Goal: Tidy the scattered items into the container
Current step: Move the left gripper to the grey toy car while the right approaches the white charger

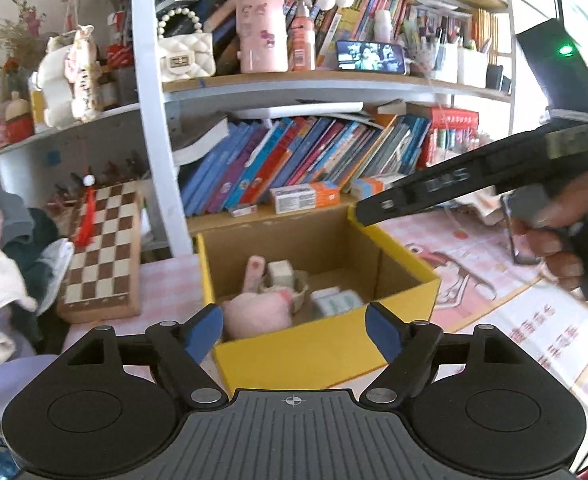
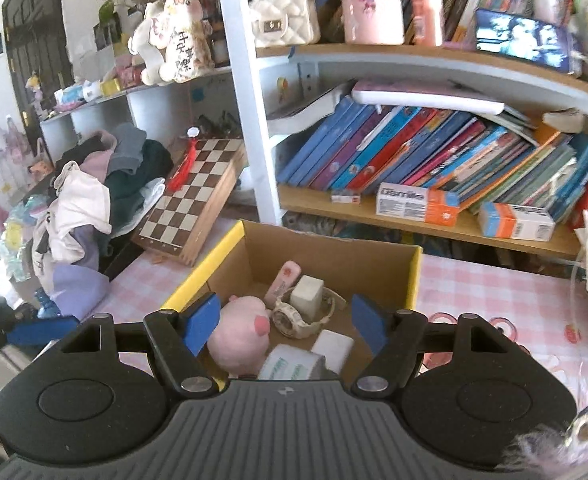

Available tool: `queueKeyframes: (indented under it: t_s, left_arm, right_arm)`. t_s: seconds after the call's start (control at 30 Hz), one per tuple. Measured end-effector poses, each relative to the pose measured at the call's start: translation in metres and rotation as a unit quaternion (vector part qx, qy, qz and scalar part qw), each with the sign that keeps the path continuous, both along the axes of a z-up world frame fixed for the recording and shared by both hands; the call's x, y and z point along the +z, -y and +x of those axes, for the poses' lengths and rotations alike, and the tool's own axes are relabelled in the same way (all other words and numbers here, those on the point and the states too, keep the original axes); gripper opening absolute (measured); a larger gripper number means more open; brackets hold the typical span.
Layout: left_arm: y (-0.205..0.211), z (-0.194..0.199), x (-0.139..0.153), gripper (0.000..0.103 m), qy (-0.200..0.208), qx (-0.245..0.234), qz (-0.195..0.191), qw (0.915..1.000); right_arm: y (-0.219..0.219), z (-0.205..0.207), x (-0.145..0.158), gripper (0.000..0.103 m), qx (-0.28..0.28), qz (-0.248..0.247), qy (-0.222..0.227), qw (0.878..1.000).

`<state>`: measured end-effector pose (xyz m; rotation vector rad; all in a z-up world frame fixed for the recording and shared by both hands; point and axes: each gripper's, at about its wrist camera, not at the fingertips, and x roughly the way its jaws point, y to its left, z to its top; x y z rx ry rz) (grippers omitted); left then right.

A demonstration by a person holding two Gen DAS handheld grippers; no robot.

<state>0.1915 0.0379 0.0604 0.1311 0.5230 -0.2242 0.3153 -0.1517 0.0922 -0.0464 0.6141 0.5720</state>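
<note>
While both grippers hang above it with nothing between their blue pads, the yellow cardboard box (image 2: 415,280) sits open on the pink checked tablecloth (image 2: 494,300). Inside lie a pink plush toy (image 2: 240,334), a pale wristwatch (image 2: 298,320) looped around a small white block (image 2: 308,294), a pink tube (image 2: 282,282) and two white packets (image 2: 294,366). The left gripper (image 1: 296,330) and the right gripper (image 2: 284,328) each stand spread apart, empty.
</note>
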Motion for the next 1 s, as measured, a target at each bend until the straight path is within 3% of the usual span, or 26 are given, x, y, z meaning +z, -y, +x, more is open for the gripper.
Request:
queueKeyframes:
  t_s: [0.3, 0.43, 1.0]
  left_arm:
    - [-0.025, -0.032, -0.006, 0.083, 0.012, 0.042, -0.016, 0.9989]
    - [-0.036, -0.042, -0.017, 0.083, -0.001, 0.063, -0.027, 0.9976]
    - [-0.047, -0.077, -0.066, 0.083, -0.044, 0.116, -0.023, 0.992]
  right_arm:
    - [0.012, -0.051, -0.014, 0.075, -0.056, -0.007, 0.041, 0.998]
    - [0.009, -0.073, -0.027, 0.076, -0.069, -0.023, 0.051, 0.996]
    - [-0.033, -0.141, -0.091, 0.076, -0.044, -0.074, 0.018, 0.996]
